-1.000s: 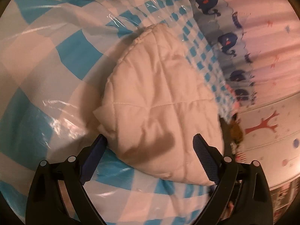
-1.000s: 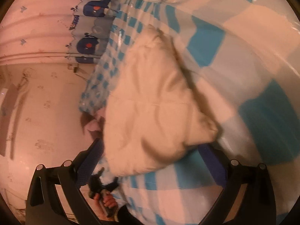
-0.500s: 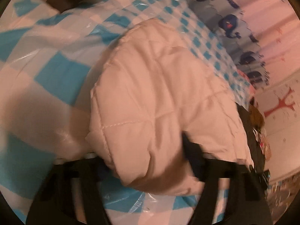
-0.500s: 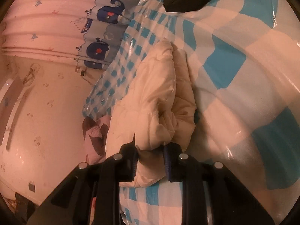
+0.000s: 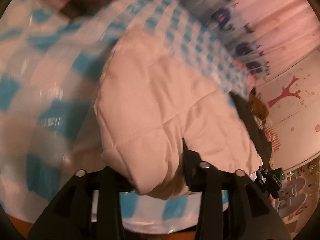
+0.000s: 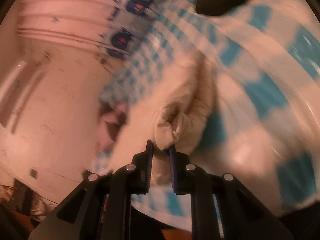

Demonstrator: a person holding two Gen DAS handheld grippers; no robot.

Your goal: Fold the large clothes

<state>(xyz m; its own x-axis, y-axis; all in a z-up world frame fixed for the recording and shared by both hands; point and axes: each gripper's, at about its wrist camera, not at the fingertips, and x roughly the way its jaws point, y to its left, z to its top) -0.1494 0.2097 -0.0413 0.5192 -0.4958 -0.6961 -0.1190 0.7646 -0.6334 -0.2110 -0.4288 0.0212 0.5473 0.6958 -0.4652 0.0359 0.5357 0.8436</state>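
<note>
With both near corners of cream quilted padded jacket (image 5: pixel 160 104) pinched, left gripper (image 5: pixel 152 172) clamped, right gripper (image 6: pixel 161 152) closing on bunched fabric: fold only begun, no crease laid yet.

no legible text anywhere (frames motion-blurred)

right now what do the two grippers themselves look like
Both are matte black plastic, two-finger tools. The left gripper has angular black arms with round silver screw heads on top. The right gripper is the same build, with four silver screws, and its fingers carry ribbed blue pads on the inner faces. No cables, markings or sleeves show in either view.
</note>
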